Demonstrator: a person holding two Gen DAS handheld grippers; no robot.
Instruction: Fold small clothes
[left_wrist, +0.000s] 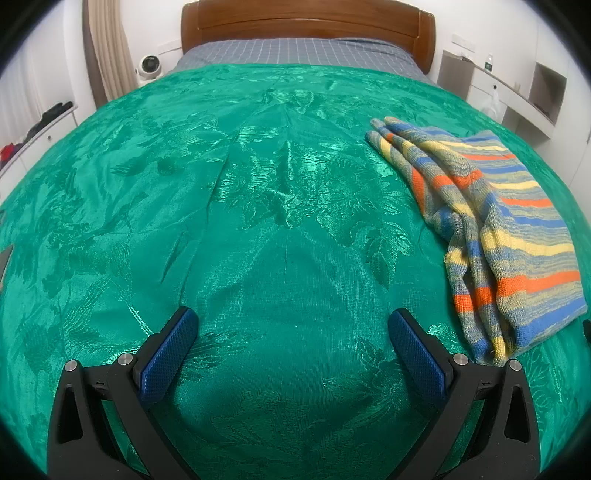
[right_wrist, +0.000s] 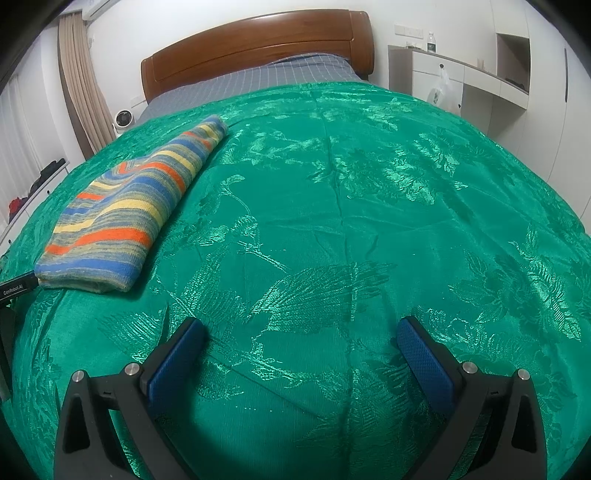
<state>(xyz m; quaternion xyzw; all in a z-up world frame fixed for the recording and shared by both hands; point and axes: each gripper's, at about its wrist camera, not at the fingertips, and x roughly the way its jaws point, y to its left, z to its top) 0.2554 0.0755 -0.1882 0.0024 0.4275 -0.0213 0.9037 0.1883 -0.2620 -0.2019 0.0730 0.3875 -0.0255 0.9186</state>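
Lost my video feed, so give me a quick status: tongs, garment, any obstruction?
Left tongs open, empty. Right tongs open, empty. Striped knit garment lying folded on the green bedspread, between both tongs, untouched. Nothing in the way.

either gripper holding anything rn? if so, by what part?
Nothing is held. The left gripper and right gripper are both open over the green bedspread. The striped knit garment lies folded on it, untouched.
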